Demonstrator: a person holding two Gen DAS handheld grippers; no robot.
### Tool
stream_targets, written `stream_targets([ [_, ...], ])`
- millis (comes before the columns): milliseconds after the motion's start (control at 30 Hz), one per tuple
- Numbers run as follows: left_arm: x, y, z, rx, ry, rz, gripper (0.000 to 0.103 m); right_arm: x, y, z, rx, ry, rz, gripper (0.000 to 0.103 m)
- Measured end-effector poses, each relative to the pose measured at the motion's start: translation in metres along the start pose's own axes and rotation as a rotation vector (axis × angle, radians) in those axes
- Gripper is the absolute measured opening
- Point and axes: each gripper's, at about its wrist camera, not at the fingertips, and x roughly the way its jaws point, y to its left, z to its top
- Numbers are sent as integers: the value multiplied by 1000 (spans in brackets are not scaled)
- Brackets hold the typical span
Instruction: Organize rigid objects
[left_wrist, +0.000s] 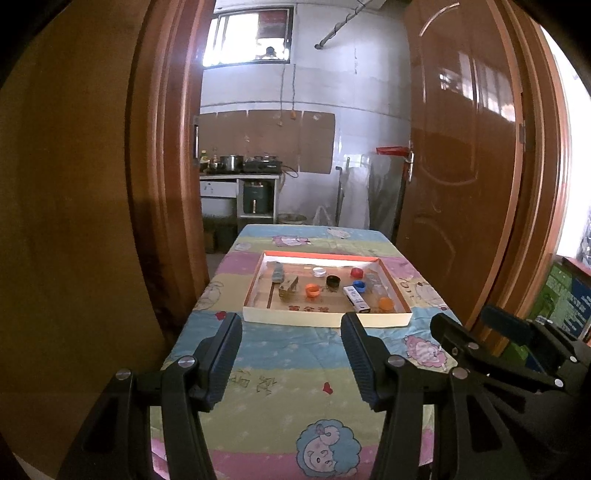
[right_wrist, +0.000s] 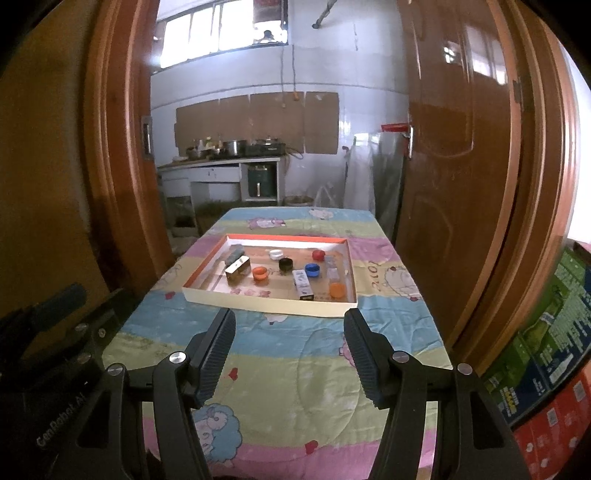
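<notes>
A shallow cardboard tray (left_wrist: 325, 318) (right_wrist: 269, 301) lies mid-table and holds several bottle caps: orange (left_wrist: 312, 290) (right_wrist: 260, 273), black (left_wrist: 333, 281) (right_wrist: 285, 263), white (left_wrist: 319, 272), blue (left_wrist: 359, 285) (right_wrist: 312, 270), red (left_wrist: 357, 272) (right_wrist: 318, 254), and another orange cap (left_wrist: 386, 303) (right_wrist: 337, 290). It also holds a white box (left_wrist: 356, 300) (right_wrist: 303, 284), a gold box (left_wrist: 289, 286) (right_wrist: 238, 271) and a grey item (left_wrist: 277, 274). My left gripper (left_wrist: 291, 321) and right gripper (right_wrist: 290, 317) are open and empty, hovering short of the tray's near edge.
The table (left_wrist: 295, 369) wears a pastel cartoon cloth. Brown doors stand on both sides (left_wrist: 461, 166). Stacked cartons (right_wrist: 546, 350) sit at the right. A kitchen counter (left_wrist: 240, 173) lies beyond. The right gripper's body (left_wrist: 517, 354) shows in the left wrist view.
</notes>
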Motion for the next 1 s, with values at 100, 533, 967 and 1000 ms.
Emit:
stream_targets([
  [100,-1,1,0,1,-2,4,56,-1,0,-1,0,-1,0,63],
  [533,-3,3,-3,3,-1,5,56,-3,0,-3,-2,-4,-5,63],
  [967,-2,5,-3,6,3,11,56,-6,2,0,-3,-4,-15,63],
  [1000,-2,5,-3,6,3,11,56,-6,2,0,-3,-4,-14,63],
])
